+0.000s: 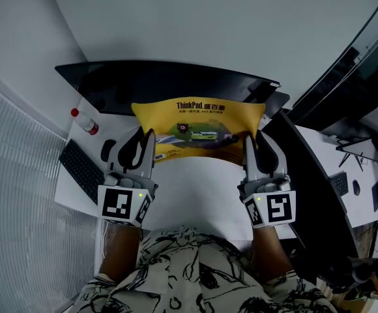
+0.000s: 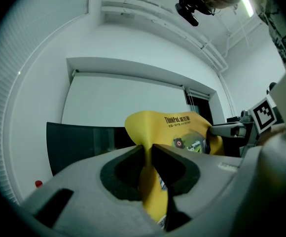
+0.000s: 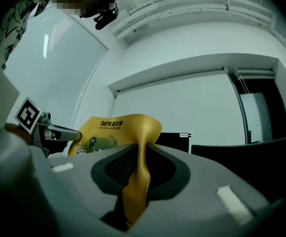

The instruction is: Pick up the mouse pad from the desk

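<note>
The yellow mouse pad [image 1: 199,130] with dark print hangs in the air above the white desk [image 1: 195,194], stretched between both grippers. My left gripper [image 1: 148,135] is shut on its left edge, and the pad [image 2: 155,191] runs pinched between the two dark pads. My right gripper [image 1: 247,139] is shut on the right edge, where the pad [image 3: 135,181] folds through the closed jaws. Both grippers point level, away from me. The pad's top edge sags a little between them.
A dark monitor [image 1: 169,83] stands behind the pad. A black keyboard [image 1: 81,168], a black mouse [image 1: 108,150] and a small red-capped bottle [image 1: 85,121] lie at the desk's left. A dark chair [image 1: 319,175] stands to the right.
</note>
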A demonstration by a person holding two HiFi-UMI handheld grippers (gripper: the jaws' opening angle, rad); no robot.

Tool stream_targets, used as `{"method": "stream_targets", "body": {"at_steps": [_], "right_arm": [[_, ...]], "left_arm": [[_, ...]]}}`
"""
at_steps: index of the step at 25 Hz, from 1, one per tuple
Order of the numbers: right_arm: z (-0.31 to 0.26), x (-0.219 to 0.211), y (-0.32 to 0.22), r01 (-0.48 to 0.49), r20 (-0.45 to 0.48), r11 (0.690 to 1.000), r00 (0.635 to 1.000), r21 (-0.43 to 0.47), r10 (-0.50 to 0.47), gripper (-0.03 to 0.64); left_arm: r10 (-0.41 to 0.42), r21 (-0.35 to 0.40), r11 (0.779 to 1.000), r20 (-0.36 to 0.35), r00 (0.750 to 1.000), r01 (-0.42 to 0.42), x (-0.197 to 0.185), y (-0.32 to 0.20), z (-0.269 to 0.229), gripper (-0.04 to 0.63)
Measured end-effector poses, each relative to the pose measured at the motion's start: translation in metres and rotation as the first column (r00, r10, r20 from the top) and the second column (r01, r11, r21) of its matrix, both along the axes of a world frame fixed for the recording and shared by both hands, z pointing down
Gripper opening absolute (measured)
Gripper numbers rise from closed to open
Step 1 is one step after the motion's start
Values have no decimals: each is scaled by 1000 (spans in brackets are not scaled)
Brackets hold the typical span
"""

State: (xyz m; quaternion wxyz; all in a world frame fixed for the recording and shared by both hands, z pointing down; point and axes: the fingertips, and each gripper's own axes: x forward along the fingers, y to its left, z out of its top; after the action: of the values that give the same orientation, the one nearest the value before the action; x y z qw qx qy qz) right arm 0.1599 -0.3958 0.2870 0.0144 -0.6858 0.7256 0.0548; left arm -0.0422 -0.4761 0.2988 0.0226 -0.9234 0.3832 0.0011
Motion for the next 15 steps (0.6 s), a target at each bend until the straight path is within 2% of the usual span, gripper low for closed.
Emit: {"method": "stream_targets", "body": {"at_steps": [15], "right_arm": [[2, -2, 1, 5, -4, 1000, 1000, -5, -5, 72]], "left_arm": [[-12, 2, 1000, 3, 1000, 12, -2, 1, 0, 74]]}}
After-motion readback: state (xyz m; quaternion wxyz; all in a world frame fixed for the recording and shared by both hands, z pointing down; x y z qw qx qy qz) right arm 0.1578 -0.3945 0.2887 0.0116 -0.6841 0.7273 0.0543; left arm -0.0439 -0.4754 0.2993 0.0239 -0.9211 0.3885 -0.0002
